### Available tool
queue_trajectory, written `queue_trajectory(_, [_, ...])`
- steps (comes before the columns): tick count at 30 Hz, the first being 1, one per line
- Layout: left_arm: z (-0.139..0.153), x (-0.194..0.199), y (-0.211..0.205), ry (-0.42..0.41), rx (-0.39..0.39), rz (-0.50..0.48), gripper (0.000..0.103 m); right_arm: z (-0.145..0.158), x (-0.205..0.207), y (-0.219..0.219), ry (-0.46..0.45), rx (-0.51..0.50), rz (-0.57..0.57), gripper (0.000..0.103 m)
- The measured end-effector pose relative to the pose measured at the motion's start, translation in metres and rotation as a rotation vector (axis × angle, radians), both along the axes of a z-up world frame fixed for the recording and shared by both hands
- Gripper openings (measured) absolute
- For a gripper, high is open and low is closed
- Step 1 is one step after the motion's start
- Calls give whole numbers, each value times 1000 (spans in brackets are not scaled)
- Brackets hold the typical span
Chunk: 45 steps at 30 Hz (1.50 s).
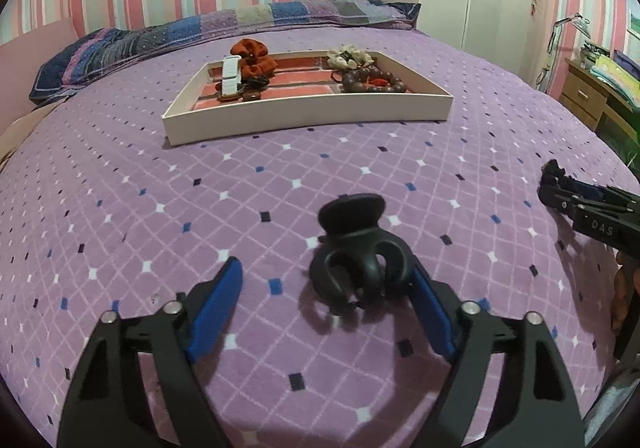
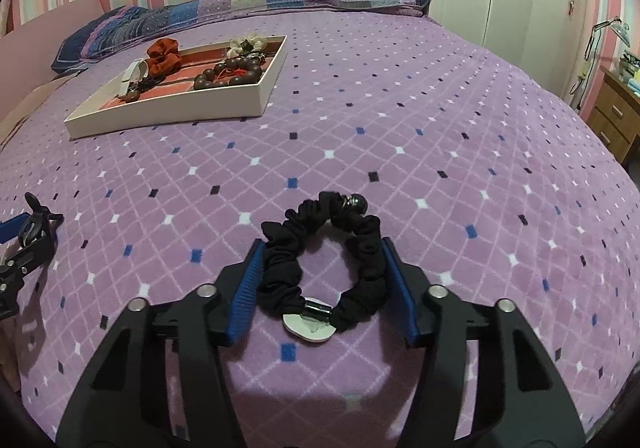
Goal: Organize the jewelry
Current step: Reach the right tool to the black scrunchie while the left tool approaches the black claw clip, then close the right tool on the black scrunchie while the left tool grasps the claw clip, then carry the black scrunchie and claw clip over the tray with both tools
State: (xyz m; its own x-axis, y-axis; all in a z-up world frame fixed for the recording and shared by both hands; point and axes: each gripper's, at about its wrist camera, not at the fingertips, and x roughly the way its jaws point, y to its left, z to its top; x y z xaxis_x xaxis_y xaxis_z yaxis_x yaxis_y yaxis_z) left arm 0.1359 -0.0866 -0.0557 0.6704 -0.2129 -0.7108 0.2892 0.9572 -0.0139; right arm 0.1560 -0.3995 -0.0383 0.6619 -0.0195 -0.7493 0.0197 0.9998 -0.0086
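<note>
A bed covered in a purple blanket [image 1: 320, 176] with a diamond pattern fills both views, seen from just above the blanket. In the left wrist view, the left gripper [image 1: 326, 282] sits low over the blanket with its blue-padded fingers spread wide; a black hair claw clip [image 1: 358, 254] lies on the blanket between them, touching or nearly touching the right-hand pad, while the other pad stands well clear, so the clip is not yet held. In the right wrist view, the right gripper [image 2: 322, 268] is also spread apart, its two blue pads bracketing a black scrunchie [image 2: 324, 260] that carries a dark bead at its far side and a white oval charm at its near side; the pads sit against or just beside the fabric on both sides, and whether they are pressing it cannot be told. Farther up the bed rests a shallow white tray [image 1: 308, 114] with a reddish lining, already holding a rust-red scrunchie [image 1: 254, 56], a white watch band [image 1: 231, 78], a cream scrunchie [image 1: 350, 56] and a brown bead bracelet [image 1: 372, 80]. The step in hand appears to be picking up the last loose pieces, one per gripper. The next move likely calls for each gripper to squeeze firmly on its item, lift it off the soft blanket, and carry it forward to the tray.
</note>
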Motion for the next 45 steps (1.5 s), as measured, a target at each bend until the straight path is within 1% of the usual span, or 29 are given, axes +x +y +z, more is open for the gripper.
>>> queue_trajectory(1, [0,-1,-1,-1,1,-5,70,0,0,0,1,3,1,50])
queue_trajectory(2, [0,-1,-2,-3,2,-7,68,0,0,0,2,5,3,48])
queue_trajectory(4, [0,-2,-3,-3,1,-20,59,0,0,1,2,5,10,41])
queue_trajectory(6, [0,-3,-5,-5,2,-29,55,1,0,1,2,11,18,36])
queue_trajectory(9, [0,-5,-8,-6,6,-44,45,1,0,1,-2,20,26,29])
queue_trajectory(11, [0,-6,-10,-12,15,-43,45,2,0,0,-4,23,24,27])
queue_trajectory(19, [2,-3,-4,-3,-11,-28,45,5,0,4,-14,-10,24,23])
queue_trajectory(22, [7,1,-1,4,-31,-16,45,10,1,6,-35,-16,27,22])
queue_trajectory(27, [21,17,6,-16,-52,9,45,26,14,16,-70,-1,46,22])
queue_trajectory(29, [28,28,10,-29,-62,19,45,33,26,23,-78,11,52,22])
queue_trajectory(34, [49,58,16,-69,-79,44,45,44,57,46,-98,1,85,22])
queue_trajectory(39, [68,100,23,-115,-79,72,45,52,101,72,-109,6,111,22])
queue_trajectory(43, [68,136,30,-109,-66,97,45,53,137,92,-110,3,119,22])
queue_trajectory(45, [66,154,34,-110,-63,115,45,52,155,99,-109,18,113,22])
